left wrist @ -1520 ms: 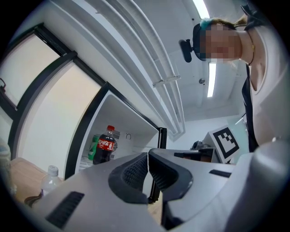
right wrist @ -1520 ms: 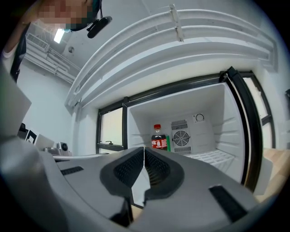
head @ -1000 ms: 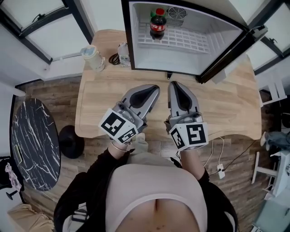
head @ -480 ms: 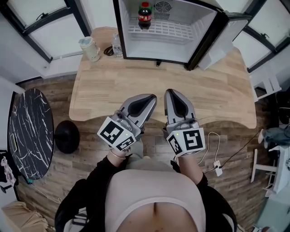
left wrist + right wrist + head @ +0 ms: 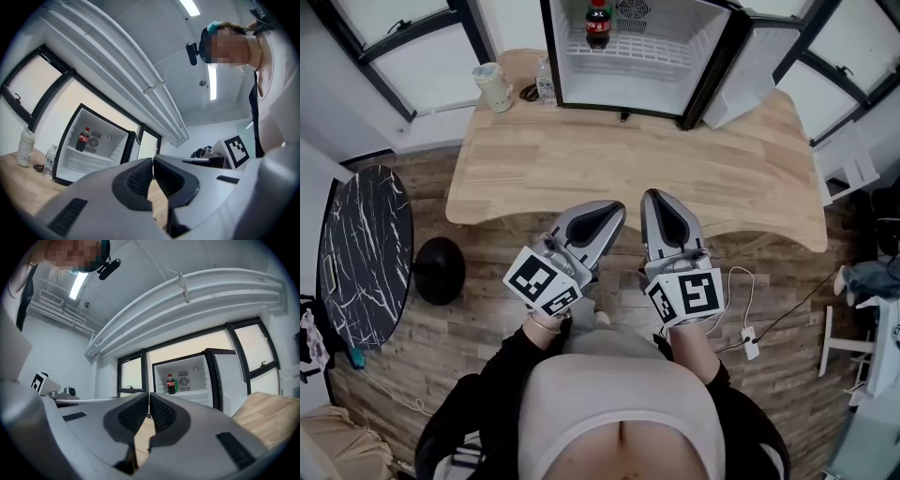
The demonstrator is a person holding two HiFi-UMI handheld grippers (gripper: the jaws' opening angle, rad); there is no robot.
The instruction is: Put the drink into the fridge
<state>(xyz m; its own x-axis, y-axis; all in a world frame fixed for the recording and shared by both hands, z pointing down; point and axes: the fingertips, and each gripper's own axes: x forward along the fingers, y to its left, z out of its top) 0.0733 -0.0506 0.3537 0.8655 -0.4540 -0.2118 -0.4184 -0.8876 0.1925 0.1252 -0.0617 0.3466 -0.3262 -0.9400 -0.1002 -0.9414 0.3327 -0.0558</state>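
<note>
A cola bottle stands inside the open mini fridge at top centre. Below, mid-frame, the left gripper and right gripper both have jaws together, empty.

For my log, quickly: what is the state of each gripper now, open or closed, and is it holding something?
Left gripper: closed, holding nothing.
Right gripper: closed, holding nothing.

Head view looks steeply down from above the person, taking in the wooden table, left gripper, right gripper, and the open fridge at the top edge. Each gripper view sits low behind its own jaws, facing slightly upward across the table. All three views share the fridge and its cola bottle.
</note>
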